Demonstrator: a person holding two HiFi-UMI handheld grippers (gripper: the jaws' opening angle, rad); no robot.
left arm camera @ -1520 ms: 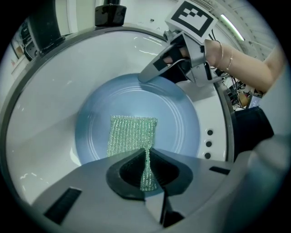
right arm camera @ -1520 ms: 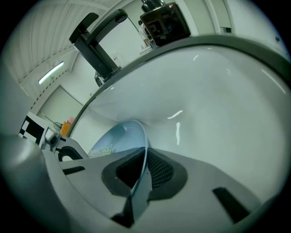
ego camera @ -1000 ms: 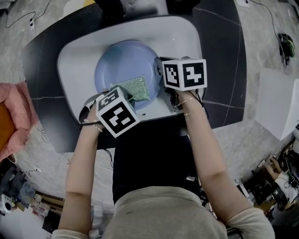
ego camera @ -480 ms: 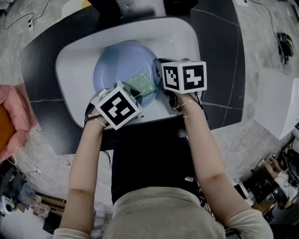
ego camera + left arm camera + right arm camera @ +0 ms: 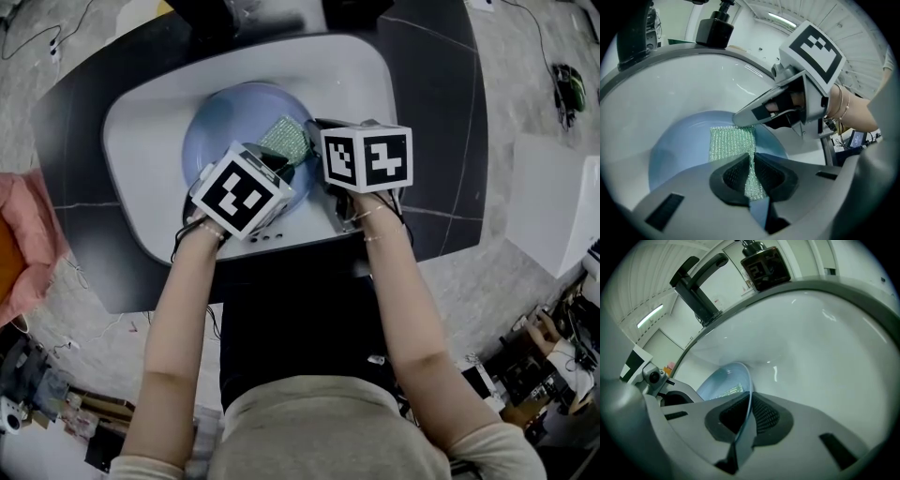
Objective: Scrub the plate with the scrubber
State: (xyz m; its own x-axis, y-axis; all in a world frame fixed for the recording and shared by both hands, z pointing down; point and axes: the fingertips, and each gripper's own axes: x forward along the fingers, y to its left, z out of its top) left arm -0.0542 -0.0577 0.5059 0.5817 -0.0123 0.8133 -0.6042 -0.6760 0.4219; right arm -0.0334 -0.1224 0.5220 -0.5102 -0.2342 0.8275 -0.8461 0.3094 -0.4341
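Note:
A pale blue plate (image 5: pixel 225 122) lies in the white sink (image 5: pixel 141 159). On it rests a green mesh scrubber (image 5: pixel 287 139), pinched at its near end by my left gripper (image 5: pixel 272 161), which is shut on it. In the left gripper view the scrubber (image 5: pixel 733 145) lies flat on the plate (image 5: pixel 679 145) beyond the jaws (image 5: pixel 751 174). My right gripper (image 5: pixel 319 150) is shut on the plate's right rim (image 5: pixel 749 390), holding it between its pads (image 5: pixel 749 418). The right gripper's body (image 5: pixel 787 103) shows just beyond the scrubber.
A black tap (image 5: pixel 698 284) and a soap dispenser (image 5: pixel 764 266) stand at the sink's far rim. A dark countertop (image 5: pixel 441 112) surrounds the sink. A pink cloth (image 5: pixel 23 234) lies at the far left. The person's body stands close against the counter's front edge.
My left gripper has slid the scrubber across the plate, up and to the right toward the right gripper, and has rolled a little. The right gripper has kept still on the rim.

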